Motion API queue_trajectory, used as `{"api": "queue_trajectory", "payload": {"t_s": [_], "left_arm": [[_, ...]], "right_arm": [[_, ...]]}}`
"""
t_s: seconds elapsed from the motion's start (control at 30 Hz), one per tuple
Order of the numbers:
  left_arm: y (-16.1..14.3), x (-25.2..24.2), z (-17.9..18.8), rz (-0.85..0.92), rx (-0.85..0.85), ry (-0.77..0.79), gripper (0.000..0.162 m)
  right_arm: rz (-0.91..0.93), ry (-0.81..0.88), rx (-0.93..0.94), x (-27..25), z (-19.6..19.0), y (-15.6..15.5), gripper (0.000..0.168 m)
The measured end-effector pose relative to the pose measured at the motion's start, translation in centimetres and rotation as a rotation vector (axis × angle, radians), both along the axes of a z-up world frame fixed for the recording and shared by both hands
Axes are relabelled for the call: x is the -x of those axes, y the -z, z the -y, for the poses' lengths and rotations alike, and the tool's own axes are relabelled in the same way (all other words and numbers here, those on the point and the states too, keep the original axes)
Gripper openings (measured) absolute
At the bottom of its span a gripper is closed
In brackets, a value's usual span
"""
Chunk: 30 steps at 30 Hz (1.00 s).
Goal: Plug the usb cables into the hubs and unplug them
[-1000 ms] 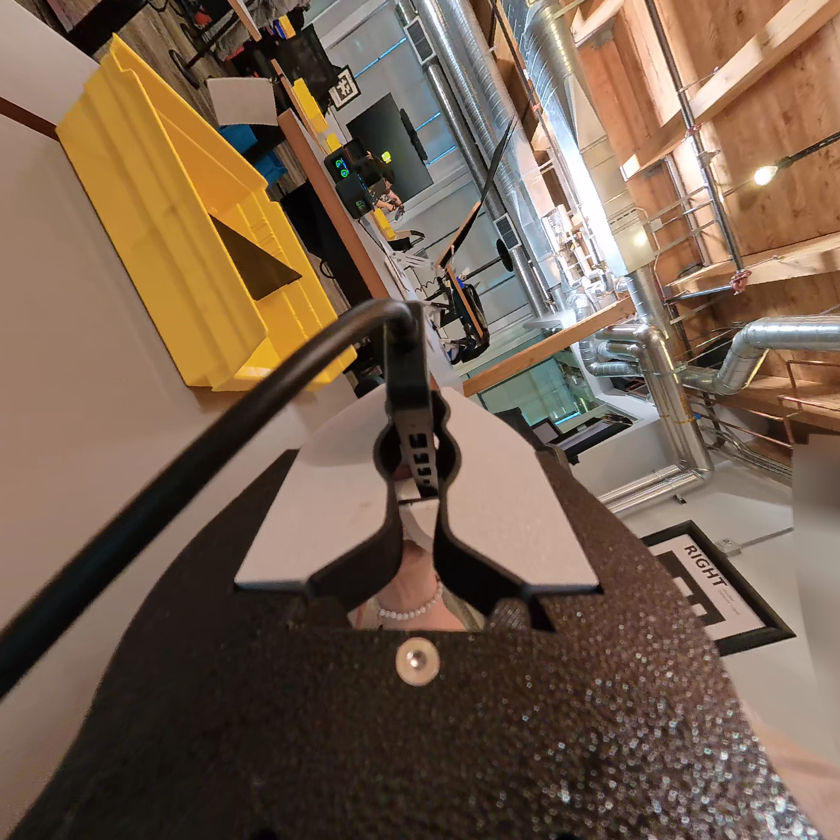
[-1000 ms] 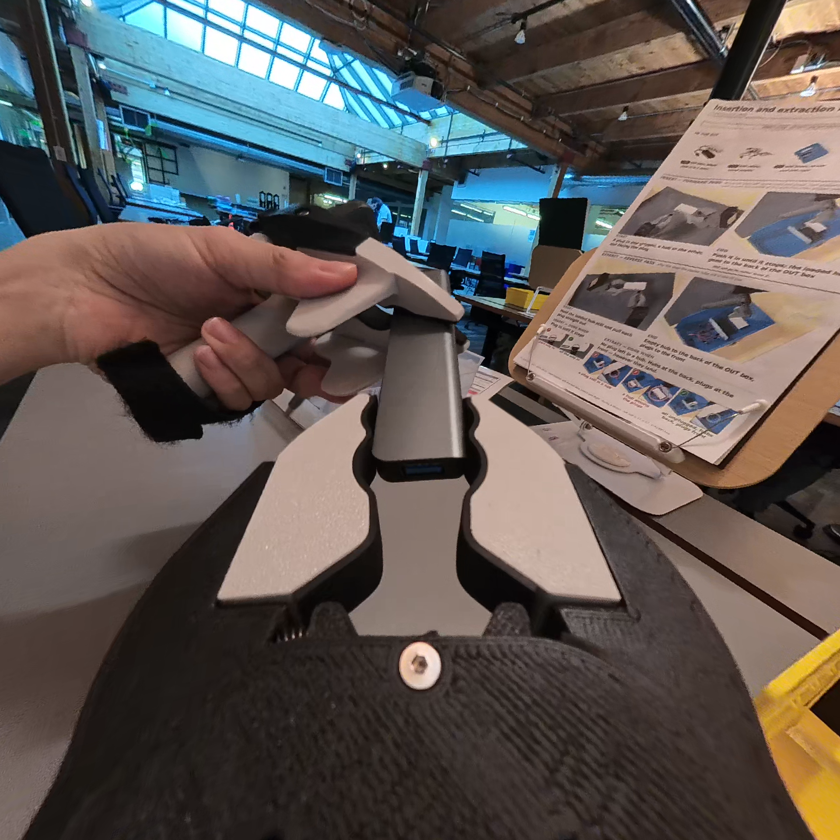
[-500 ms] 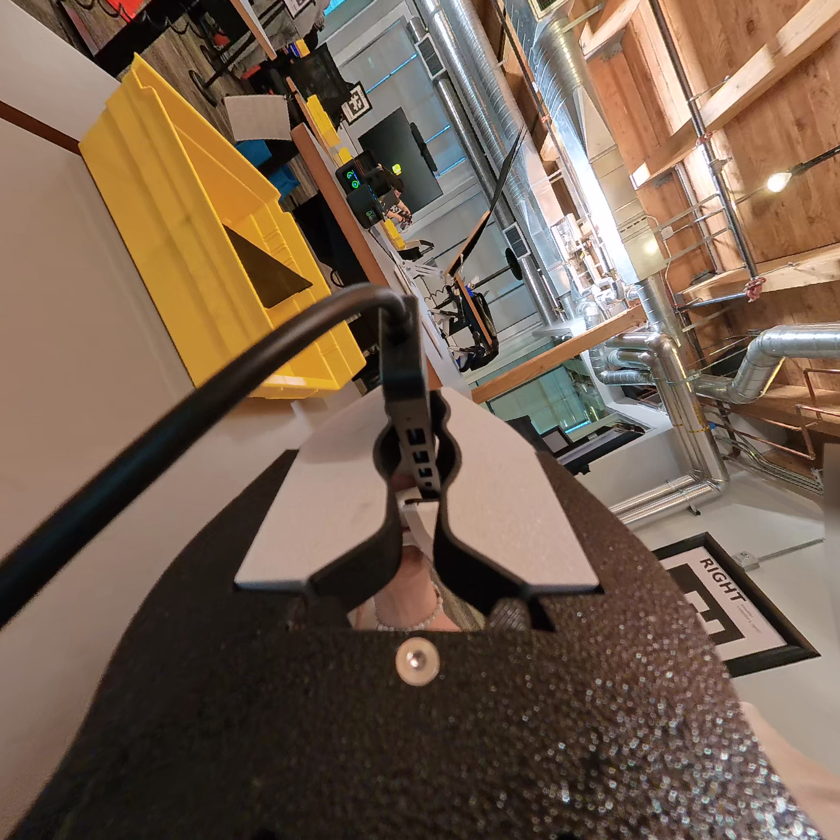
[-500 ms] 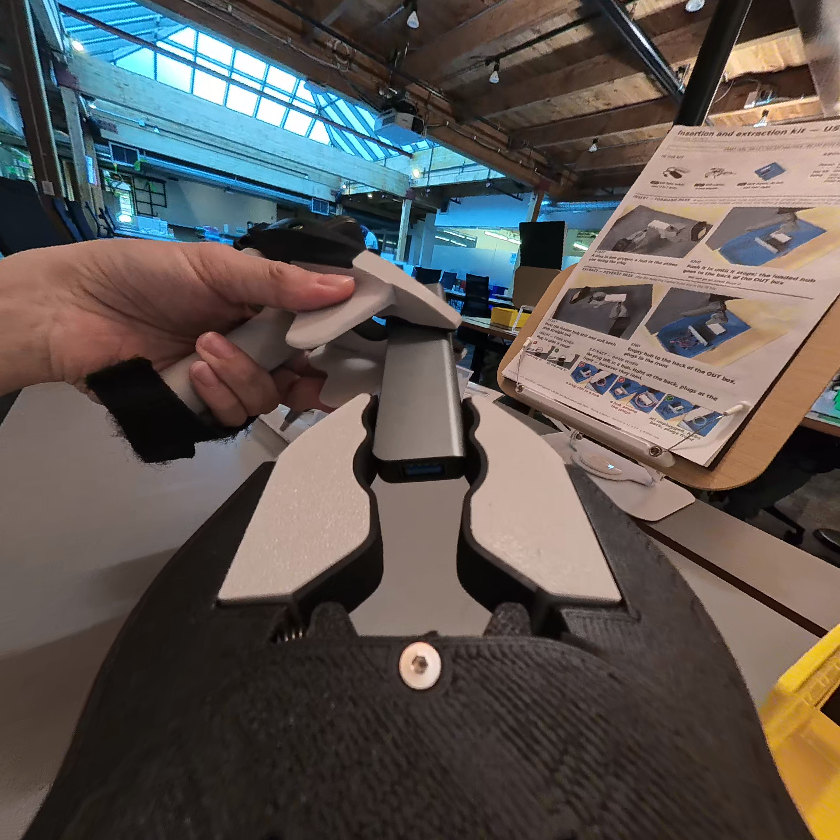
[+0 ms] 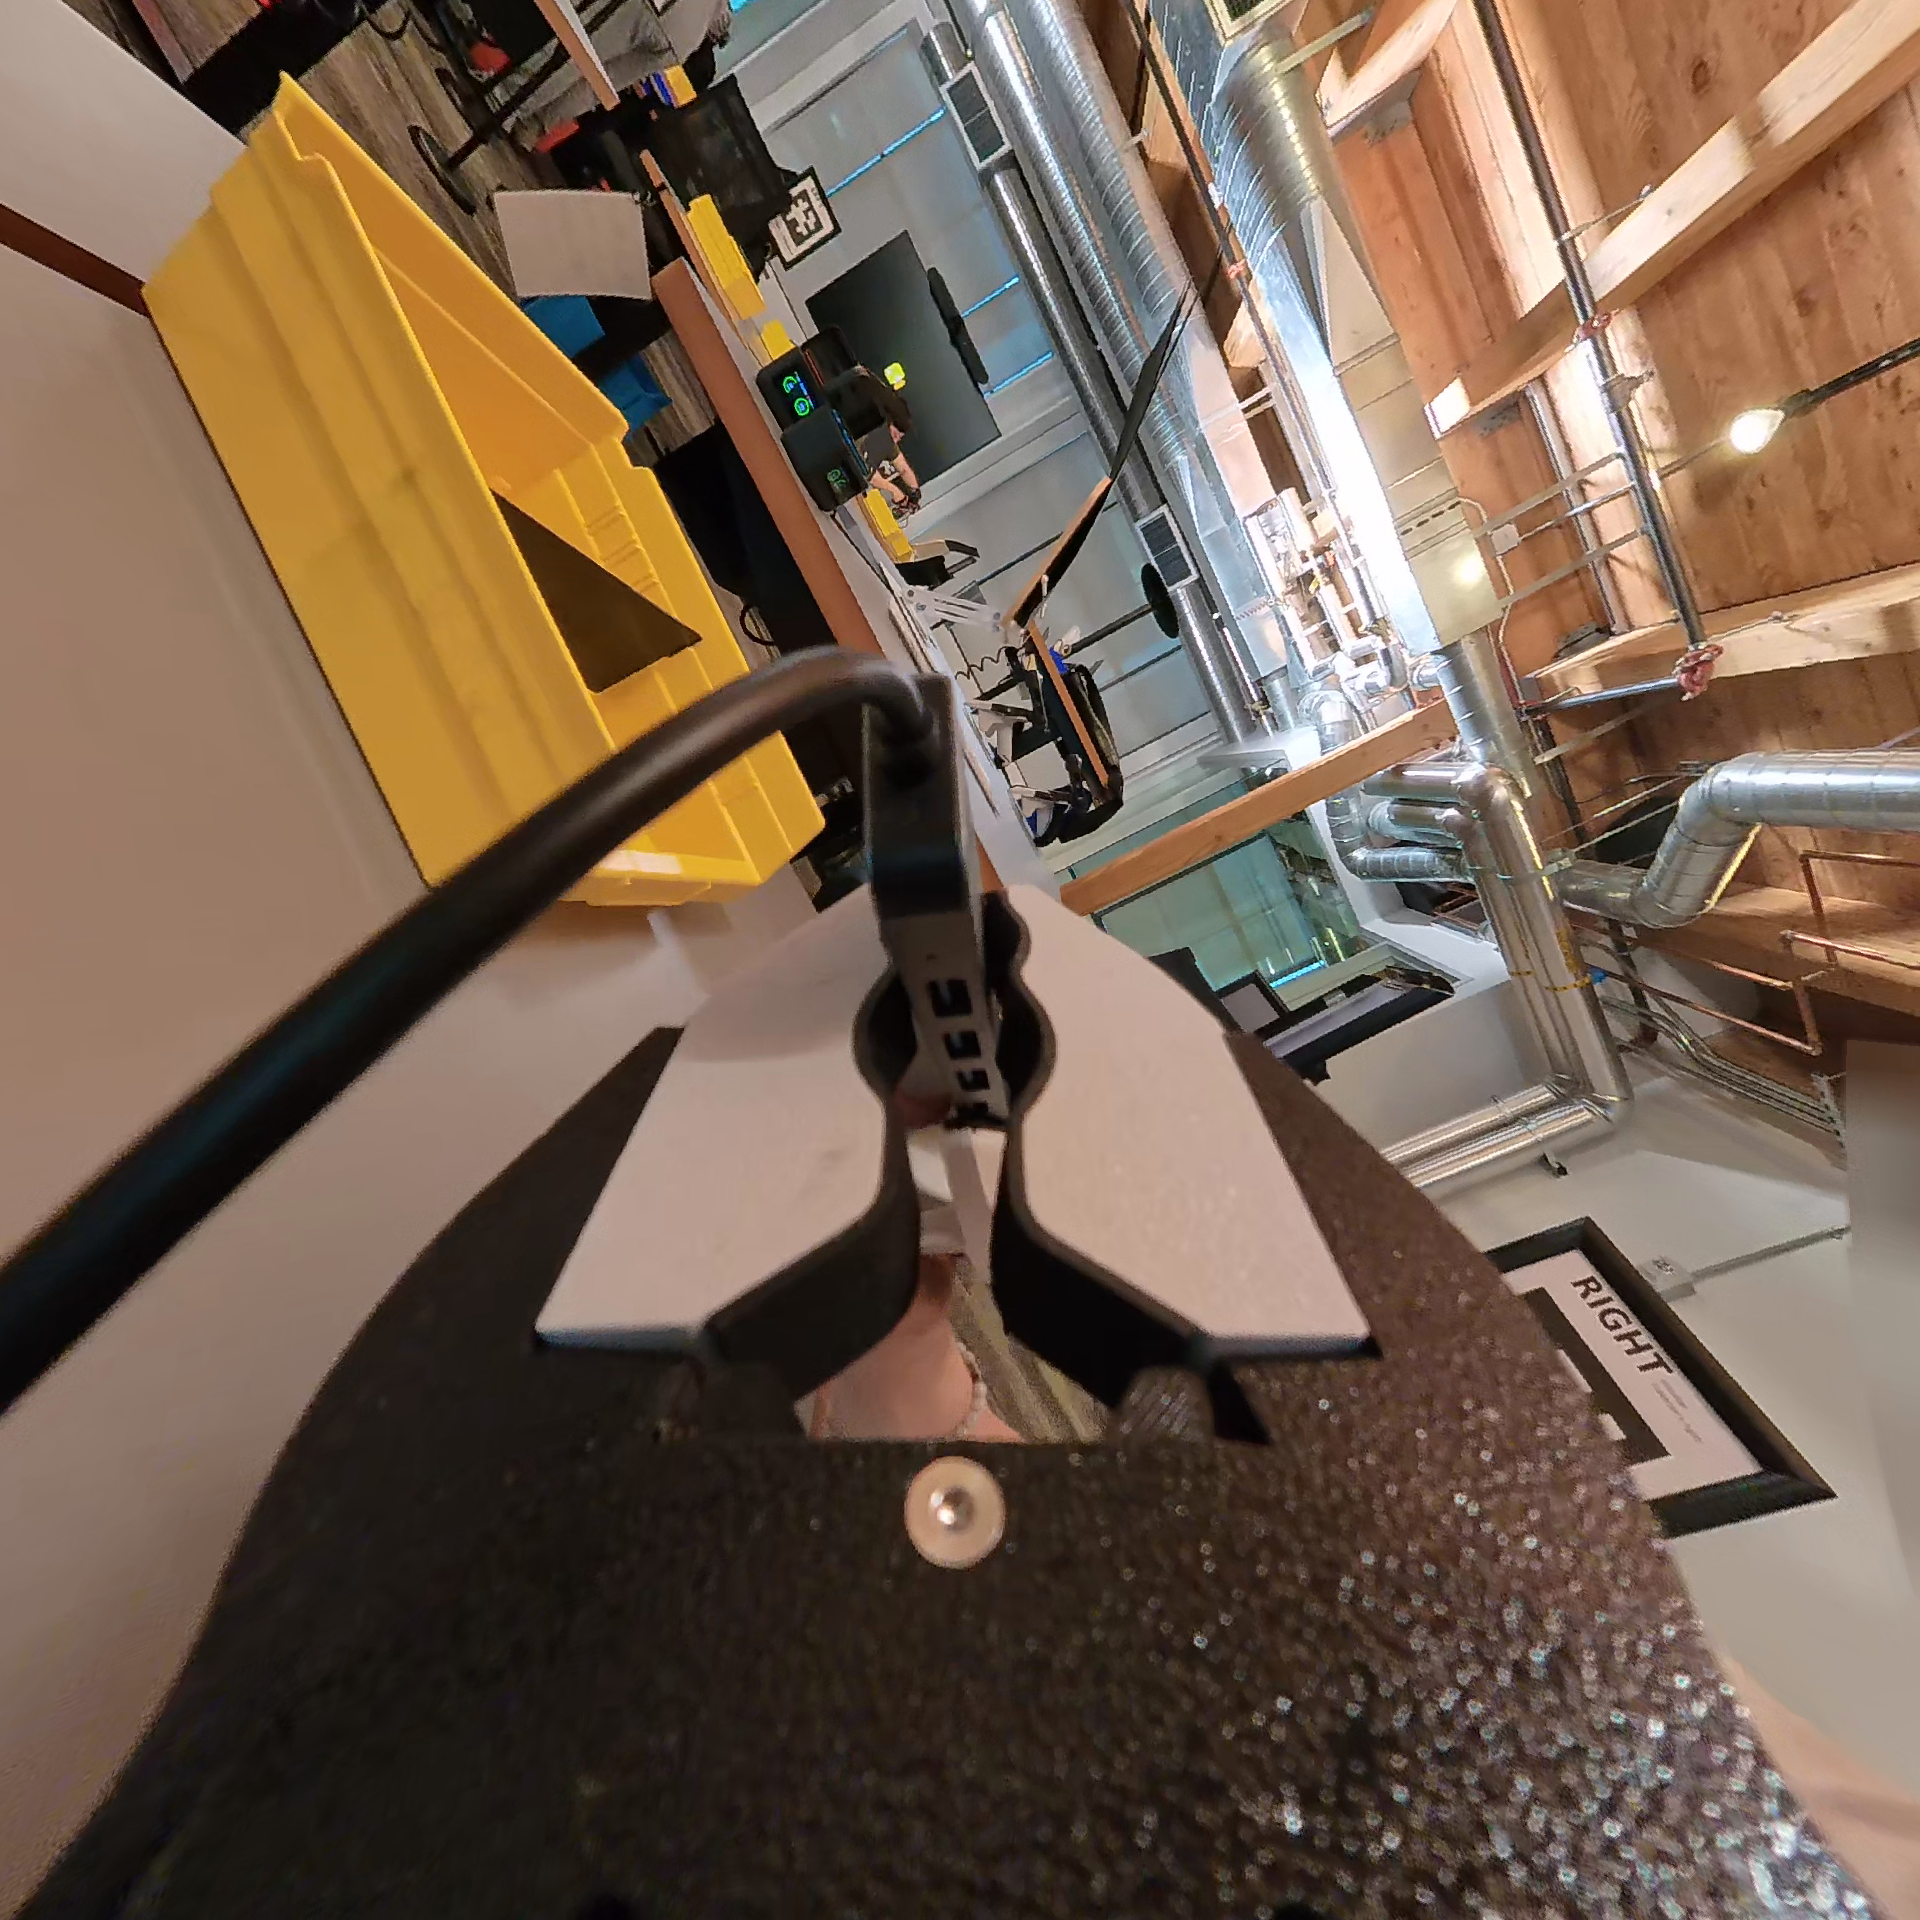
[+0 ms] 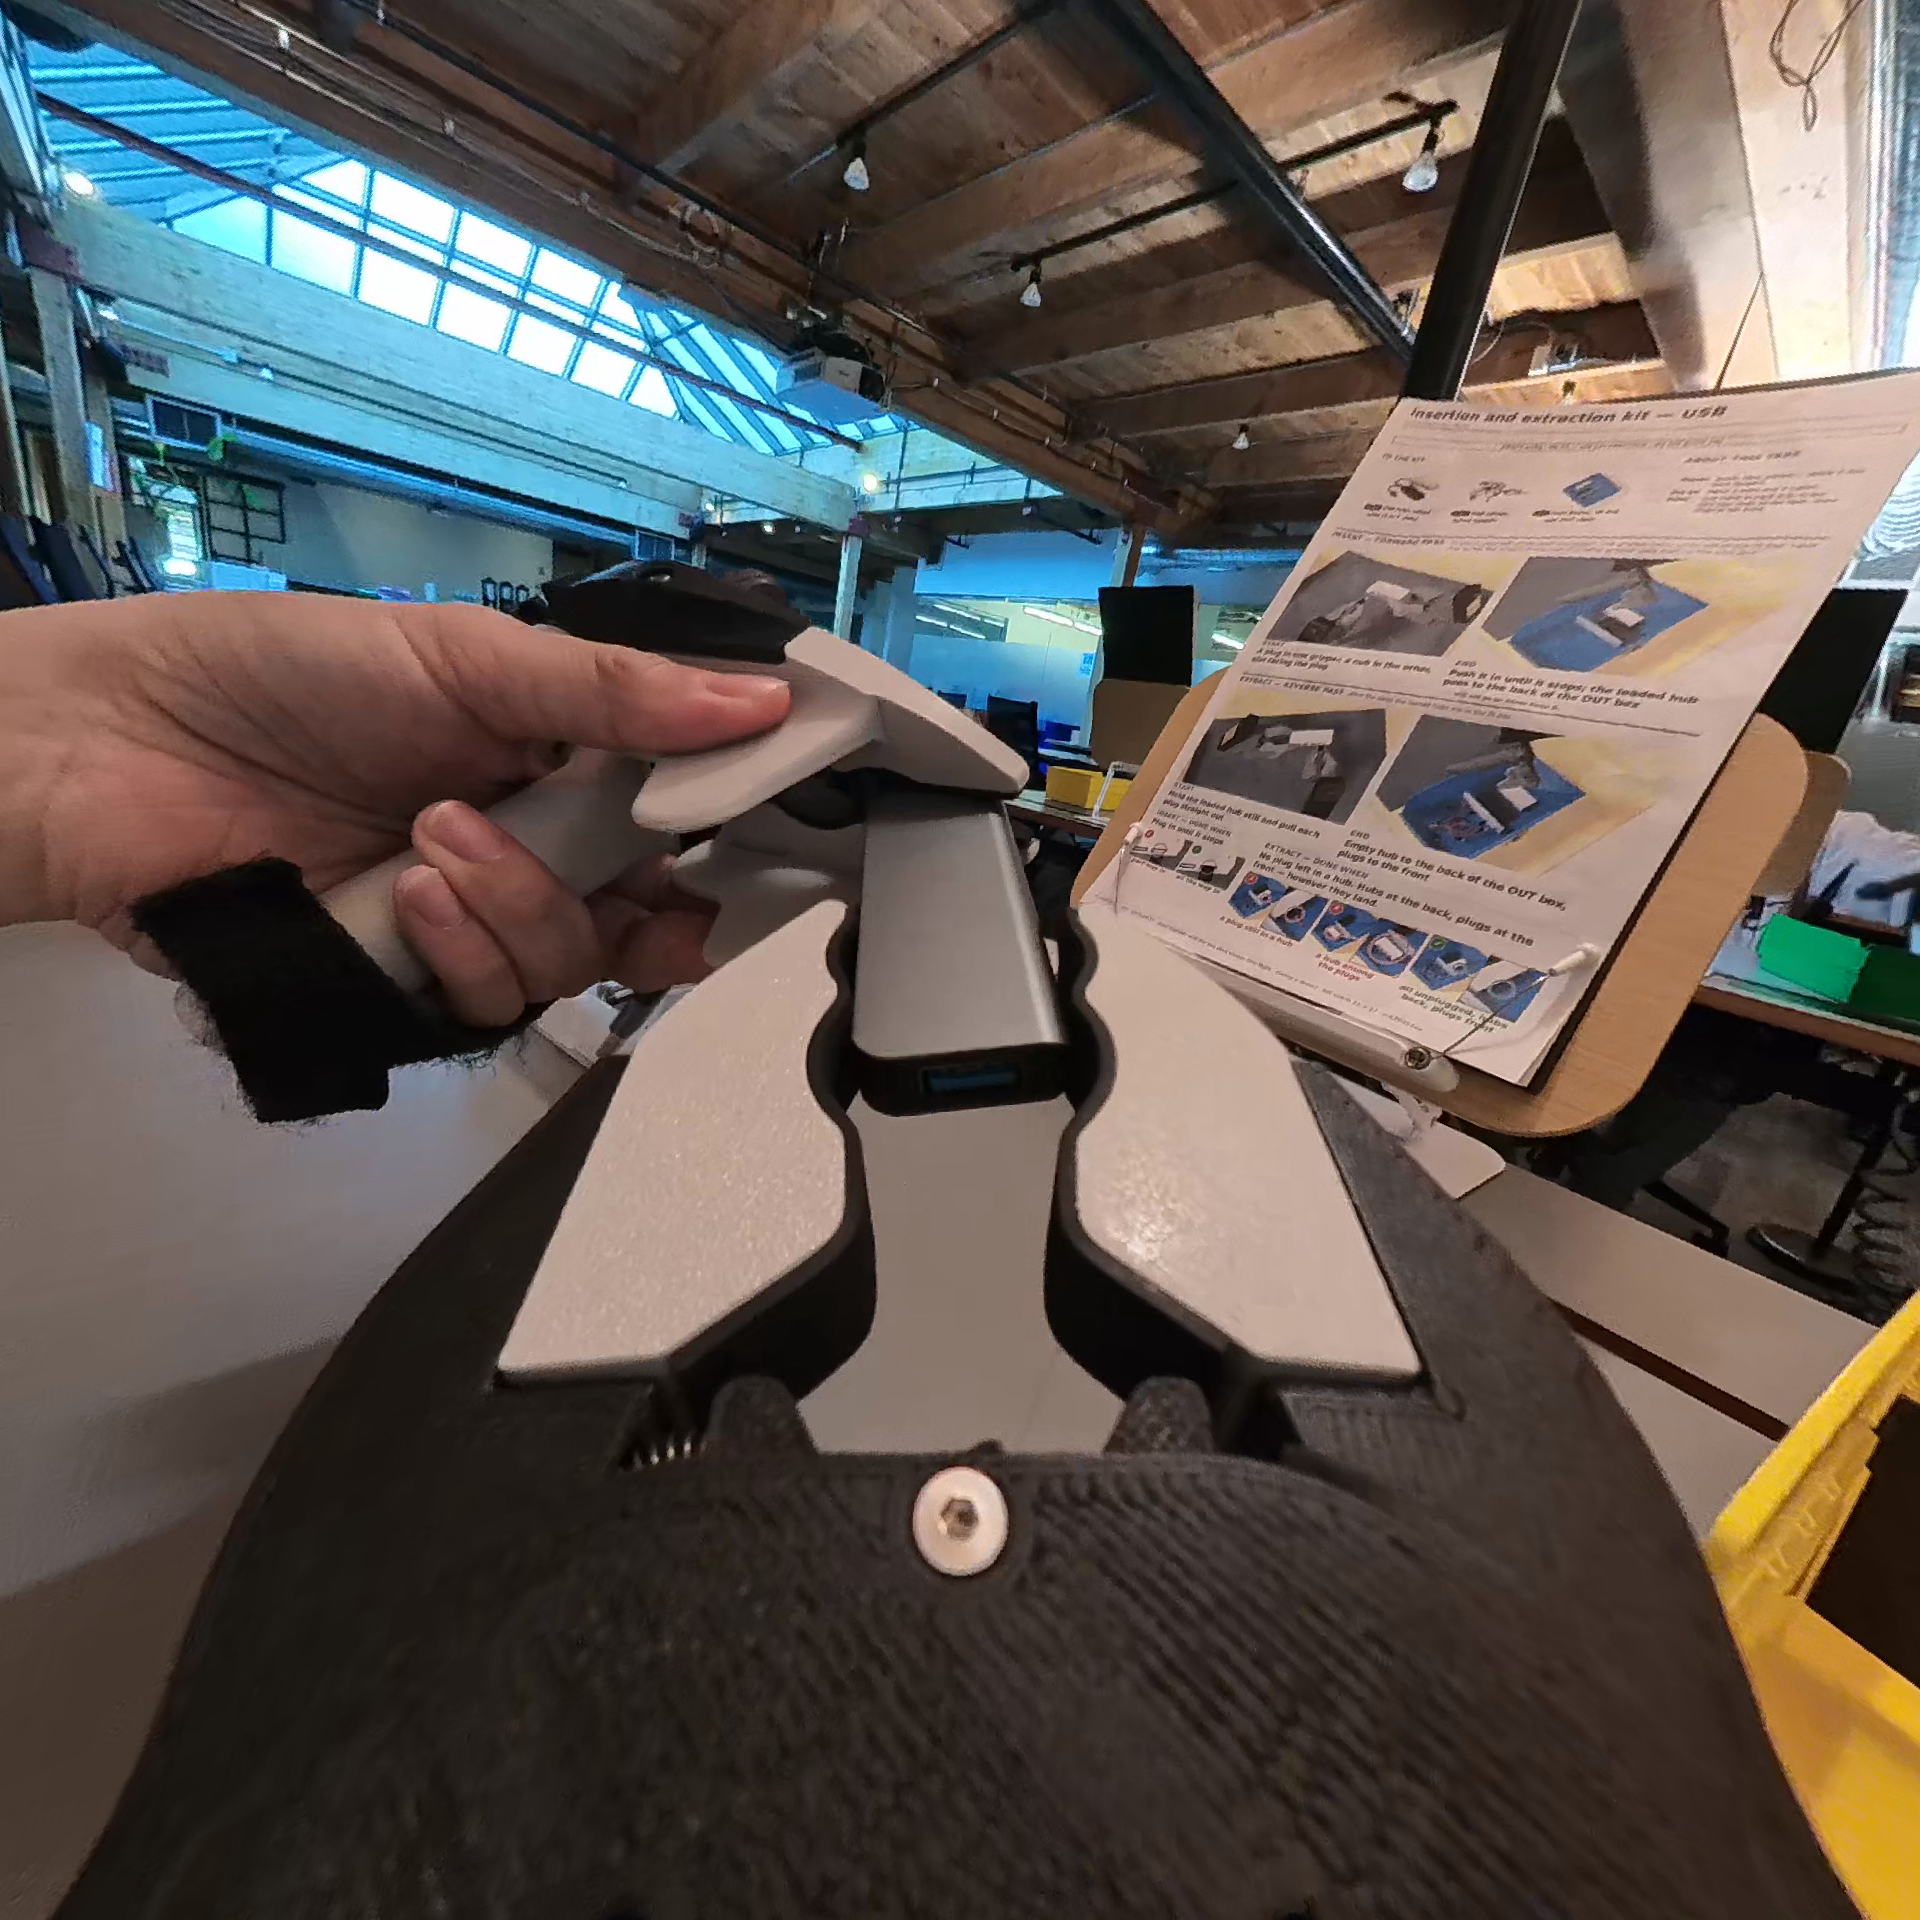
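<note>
Little has shifted — both tools stay raised above the counter [image 6: 156,1226]. Right tool [image 6: 956,997] clamps the slim grey metal hub [image 6: 951,935]; left tool [image 5: 940,1029] pinches its black cabled end [image 5: 920,852].

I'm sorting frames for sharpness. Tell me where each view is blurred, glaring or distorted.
Left wrist view: the black cable smears with blur near the left edge, the hub in the gripper stays sharp, and a lamp glares at upper right. Right wrist view: the grey hub and hand are crisp, the skylight is bright, and wide-angle bending curves the frame edges.
</note>
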<state>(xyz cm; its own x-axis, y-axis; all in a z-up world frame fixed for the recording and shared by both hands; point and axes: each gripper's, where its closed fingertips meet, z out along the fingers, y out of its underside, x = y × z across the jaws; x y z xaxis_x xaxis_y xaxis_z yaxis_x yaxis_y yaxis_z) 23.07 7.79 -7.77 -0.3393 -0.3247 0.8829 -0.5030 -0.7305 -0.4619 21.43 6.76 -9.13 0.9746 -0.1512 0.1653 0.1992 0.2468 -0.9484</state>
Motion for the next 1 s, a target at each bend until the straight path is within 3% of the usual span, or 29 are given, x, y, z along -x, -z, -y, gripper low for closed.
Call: {"api": "queue_trajectory", "payload": {"t_s": [0.5,0.67,1.0], "left_arm": [[0.3,0.1,-0.1,0.024,-0.058,0.008,0.012],[-0.4,0.2,-0.1,0.085,-0.126,-0.006,0.036],[-0.3,1.2,-0.1,0.119,-0.158,-0.008,0.037]], "right_arm": [[-0.028,-0.024,0.013,0.3,-0.2,0.4,0.035],[-0.100,-0.047,-0.022,-0.1,0.0,0.3,0.035],[-0.156,-0.001,-0.054,-2.6,1.5,0.0,0.035]]}}
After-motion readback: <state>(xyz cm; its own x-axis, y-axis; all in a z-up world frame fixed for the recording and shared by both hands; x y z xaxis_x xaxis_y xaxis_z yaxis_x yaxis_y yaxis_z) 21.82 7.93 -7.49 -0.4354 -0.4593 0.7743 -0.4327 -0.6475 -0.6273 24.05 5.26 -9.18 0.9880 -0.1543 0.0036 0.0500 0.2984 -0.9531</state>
